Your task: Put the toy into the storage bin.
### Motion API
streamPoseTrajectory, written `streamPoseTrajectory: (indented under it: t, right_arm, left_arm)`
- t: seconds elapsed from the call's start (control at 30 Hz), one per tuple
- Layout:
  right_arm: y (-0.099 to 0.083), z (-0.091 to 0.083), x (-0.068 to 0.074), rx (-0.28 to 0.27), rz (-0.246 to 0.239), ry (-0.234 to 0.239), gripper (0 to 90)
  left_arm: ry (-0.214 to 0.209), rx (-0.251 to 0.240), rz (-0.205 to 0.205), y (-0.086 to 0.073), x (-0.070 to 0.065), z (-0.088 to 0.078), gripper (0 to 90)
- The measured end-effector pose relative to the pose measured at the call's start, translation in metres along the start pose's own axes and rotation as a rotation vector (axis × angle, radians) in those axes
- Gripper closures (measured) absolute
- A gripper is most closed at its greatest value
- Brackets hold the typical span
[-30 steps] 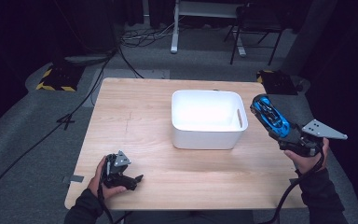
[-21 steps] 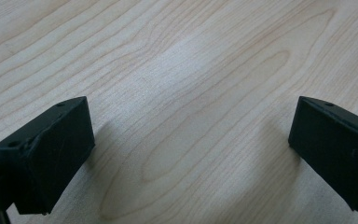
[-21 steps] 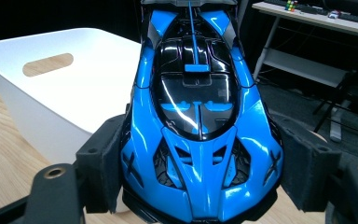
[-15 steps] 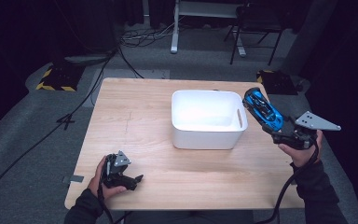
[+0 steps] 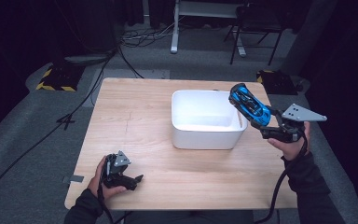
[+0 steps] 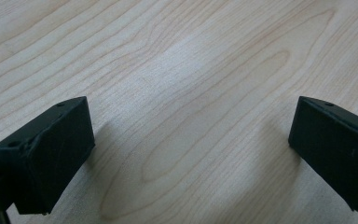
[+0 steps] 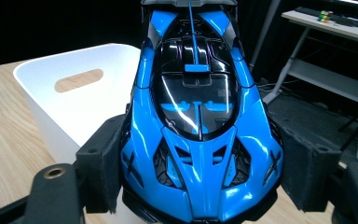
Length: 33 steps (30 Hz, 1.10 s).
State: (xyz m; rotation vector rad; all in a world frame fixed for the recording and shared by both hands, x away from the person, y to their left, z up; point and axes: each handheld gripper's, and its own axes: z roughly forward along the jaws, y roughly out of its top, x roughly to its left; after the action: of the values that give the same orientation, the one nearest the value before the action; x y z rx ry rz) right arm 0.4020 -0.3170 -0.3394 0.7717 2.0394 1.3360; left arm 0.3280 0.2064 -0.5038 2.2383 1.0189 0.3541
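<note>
right gripper (image 5: 265,122) clamps the blue toy car (image 5: 249,104) by its flanks above the white bin's (image 5: 182,135) right rim, car's long axis pointing away along the jaws, bin lying leftward; left gripper (image 5: 129,179), spread and empty, rests near the table's (image 5: 130,112) front-left corner.

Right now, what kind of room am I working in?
Probably a lab or recording studio, not a home: dark walls, cables across the grey floor, a hazard-striped block, and a bare wooden table holding one white bin.
</note>
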Motion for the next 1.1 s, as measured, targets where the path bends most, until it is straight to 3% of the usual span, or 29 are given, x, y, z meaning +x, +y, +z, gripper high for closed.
streamPoseTrajectory:
  t: [0.23,0.73,1.1]
  right_arm:
    - [0.01,0.012,0.004,0.017,-0.033,0.037,26.4]
    - [0.022,0.037,0.012,0.041,-0.031,0.109,26.4]
    - [0.024,0.05,0.011,0.077,-0.046,0.135,26.4]
  left_arm:
    - [0.002,-0.001,0.001,0.0,0.0,0.0,0.3]
    - [0.001,0.0,0.0,0.0,0.0,0.0,0.3]
    - [0.0,0.0,0.0,0.0,0.0,0.0,0.3]
